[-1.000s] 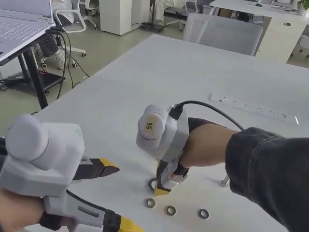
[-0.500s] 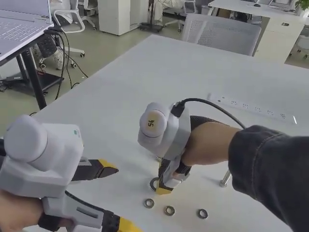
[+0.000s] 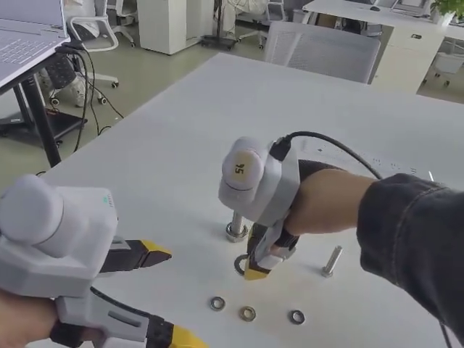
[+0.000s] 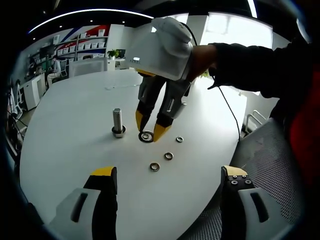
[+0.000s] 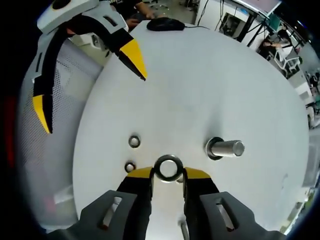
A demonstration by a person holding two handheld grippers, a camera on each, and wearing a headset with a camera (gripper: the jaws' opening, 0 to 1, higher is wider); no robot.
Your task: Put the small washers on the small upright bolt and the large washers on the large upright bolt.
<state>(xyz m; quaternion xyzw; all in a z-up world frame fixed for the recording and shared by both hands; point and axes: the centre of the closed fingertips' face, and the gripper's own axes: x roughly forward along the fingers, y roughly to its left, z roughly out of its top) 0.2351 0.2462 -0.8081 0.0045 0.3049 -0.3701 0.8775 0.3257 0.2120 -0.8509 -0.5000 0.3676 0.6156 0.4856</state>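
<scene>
My right gripper (image 3: 248, 270) is shut on a large washer (image 3: 237, 264), holding it edge-to-edge just off the white table (image 3: 181, 145). The left gripper view shows that washer (image 4: 146, 136) between the right gripper's yellow tips, close to the large upright bolt (image 4: 118, 123). That bolt (image 3: 235, 226) stands just behind and left of the held washer (image 5: 168, 168). The small bolt (image 3: 331, 261) stands to the right. Three small washers (image 3: 217, 303) (image 3: 248, 313) (image 3: 297, 316) lie in a row nearer me. My left gripper (image 4: 168, 172) is open and holds nothing, at the table's near left (image 3: 156, 254).
A white power strip (image 3: 391, 165) lies at the far right of the table. A grey mesh chair (image 3: 319, 47) stands behind the far edge. A laptop (image 3: 25, 29) sits on a stand to the far left. The right gripper's black cable (image 3: 333, 145) arcs over the table.
My right gripper has risen slightly and shifted right with the large washer in it, uncovering the large bolt. The left gripper has stayed put; the head camera shifted.
</scene>
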